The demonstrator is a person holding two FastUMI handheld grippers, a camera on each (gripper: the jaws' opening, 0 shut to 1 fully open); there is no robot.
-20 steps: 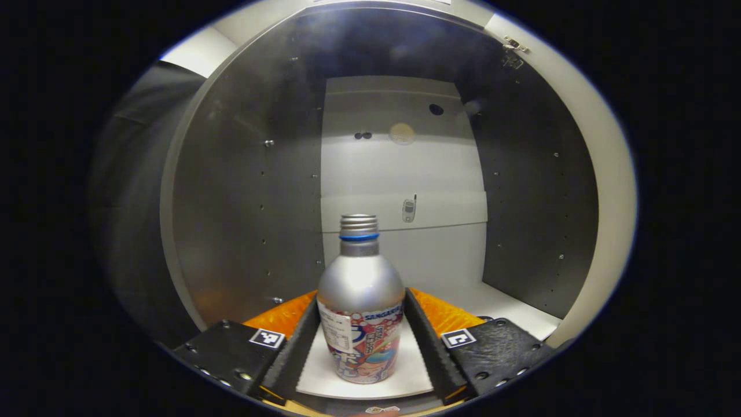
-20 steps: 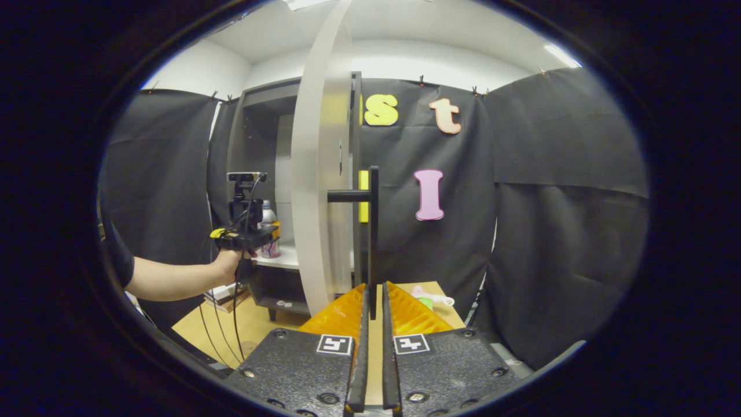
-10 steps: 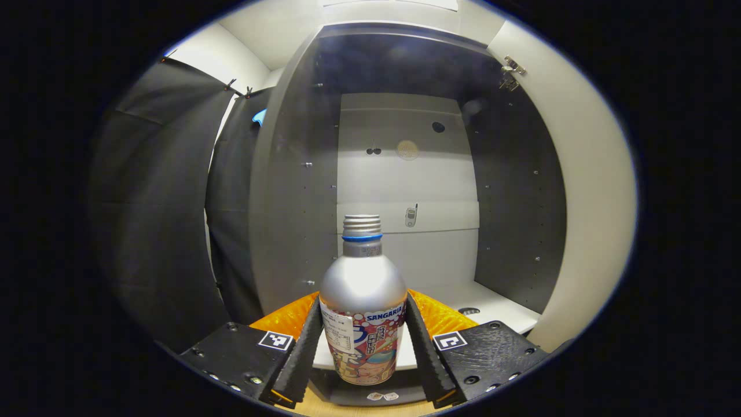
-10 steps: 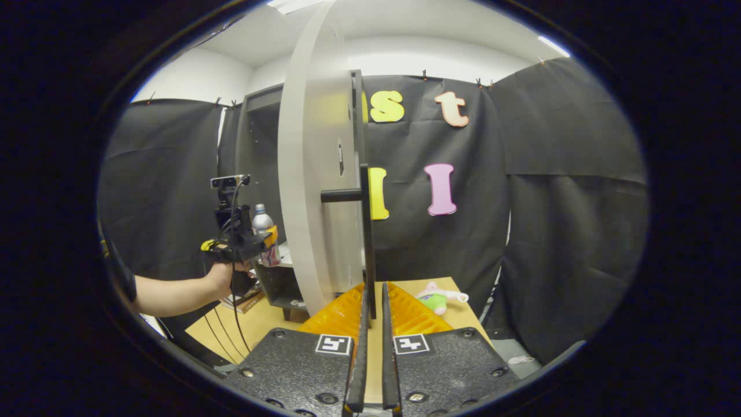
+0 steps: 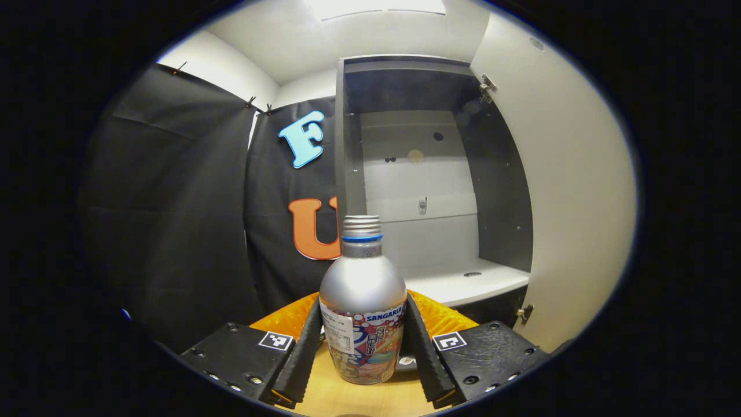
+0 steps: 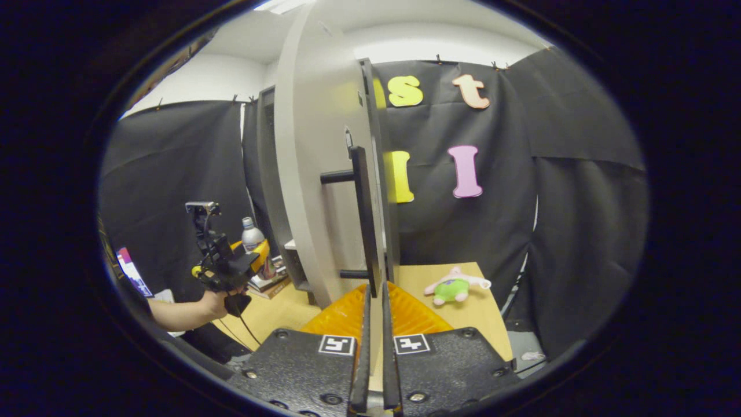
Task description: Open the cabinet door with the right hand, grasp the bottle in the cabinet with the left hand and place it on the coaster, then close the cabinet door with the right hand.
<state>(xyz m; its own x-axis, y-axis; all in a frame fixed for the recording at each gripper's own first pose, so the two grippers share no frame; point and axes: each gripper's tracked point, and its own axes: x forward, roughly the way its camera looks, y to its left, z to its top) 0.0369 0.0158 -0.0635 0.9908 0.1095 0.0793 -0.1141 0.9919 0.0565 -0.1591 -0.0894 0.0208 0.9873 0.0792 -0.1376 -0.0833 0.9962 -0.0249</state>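
STEP: carrying to coaster, judged | left hand-held gripper [image 5: 363, 341] clamped on bottle [image 5: 362, 301], lower centre, clear of open cabinet [image 5: 440, 191] | right hand-held gripper [image 6: 375, 341] nearly closed below door handle [image 6: 362, 226], grip uncertain | NEXT: locate coaster, lower upright.

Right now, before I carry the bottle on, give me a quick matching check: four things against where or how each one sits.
Things:
1. bottle
2. cabinet door
3. plush toy
4. door handle

States:
A. lying on the table
B. its lower end between the right tool's fingers
C. swung open
D. gripped by the left tool

Pairs: 1-D, 2-C, 3-A, 4-B
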